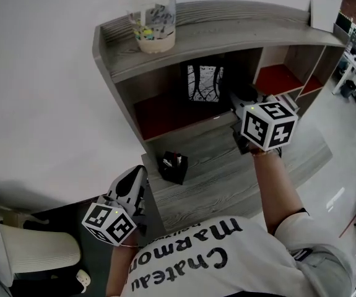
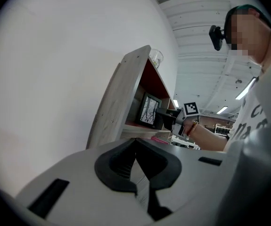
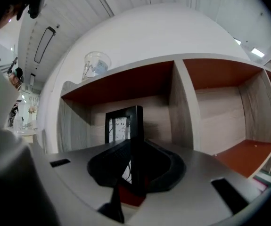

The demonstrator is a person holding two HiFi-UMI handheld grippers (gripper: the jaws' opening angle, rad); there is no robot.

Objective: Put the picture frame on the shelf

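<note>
Two hand-held grippers, one working. My left hand-held gripper [image 1: 134, 177] hangs low beside the table [image 1: 227, 178], jaws together on nothing. The picture frame [image 1: 204, 83] stands inside the shelf's [image 1: 227, 23] left compartment, upright — long axis vertical, picture facing out toward me. My right hand-held gripper [image 1: 238, 107] is clamped on its right edge. This looks like the placing step; next, I'd judge, settle it on the red floor [image 1: 165, 113], then part the jaws without tipping it.
</note>
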